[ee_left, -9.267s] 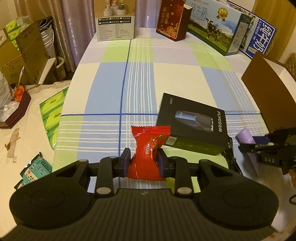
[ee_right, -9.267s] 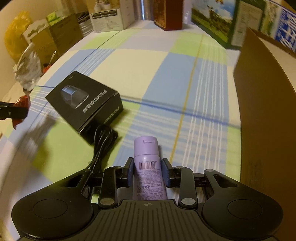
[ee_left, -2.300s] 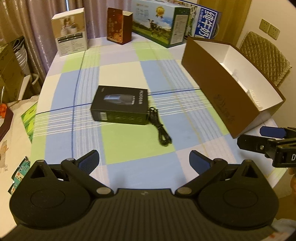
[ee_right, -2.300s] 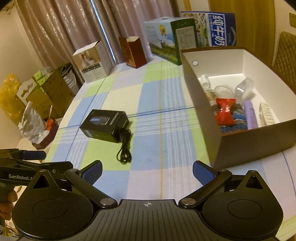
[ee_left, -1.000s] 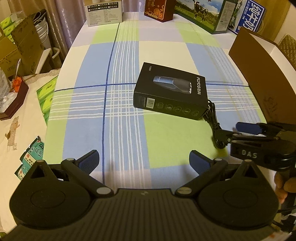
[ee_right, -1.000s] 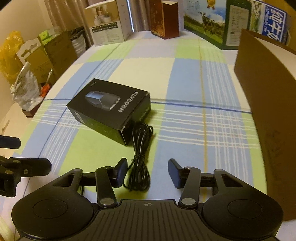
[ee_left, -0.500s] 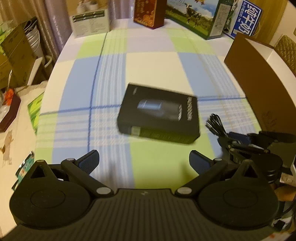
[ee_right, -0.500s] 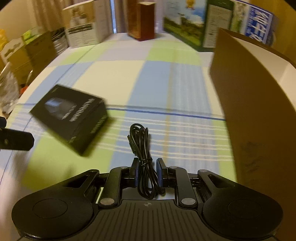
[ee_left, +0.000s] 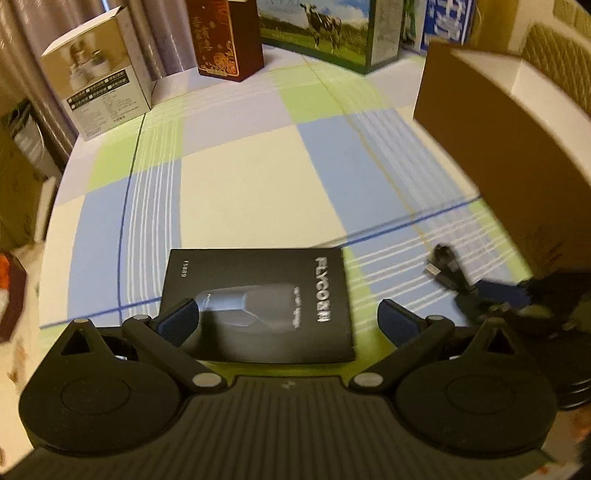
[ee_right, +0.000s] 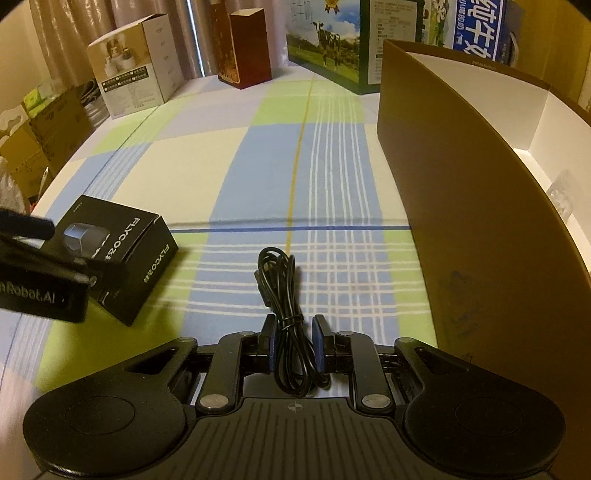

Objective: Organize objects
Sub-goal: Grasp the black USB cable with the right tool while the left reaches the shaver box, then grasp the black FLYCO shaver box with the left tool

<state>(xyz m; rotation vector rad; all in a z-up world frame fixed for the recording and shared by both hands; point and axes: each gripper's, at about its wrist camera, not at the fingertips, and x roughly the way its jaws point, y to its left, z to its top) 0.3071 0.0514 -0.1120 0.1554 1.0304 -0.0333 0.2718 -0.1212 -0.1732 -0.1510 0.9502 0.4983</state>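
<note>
Gripping a coiled black charging cable (ee_right: 286,295) between its two pads, the right gripper (ee_right: 293,345) has its jaws drawn in tight on the bundle, whose looped end and plug reach forward toward 12 o'clock over the checked tablecloth (ee_right: 258,166). Whether the cable hangs clear of the cloth or lies on it cannot be told. At 3 o'clock in this view rises the brown wall of the open cardboard box (ee_right: 461,184), its white inside showing past the rim.

From the left wrist view, the left gripper (ee_left: 288,319) has its jaws spread wide, pressing on nothing. Between and just beyond its fingers lies the black FLYCO shaver box (ee_left: 258,295), flat on the cloth, its near end covered by the left finger; whether that finger touches it cannot be told. The same shaver box sits at 9 o'clock in the right wrist view.

Along the far edge of the table, from 11 to 1 o'clock, stand a white product carton (ee_left: 99,77), a dark red gift box (ee_left: 229,37) and a green milk carton with a cow picture (ee_left: 321,29), upright and well apart from the shaver box
</note>
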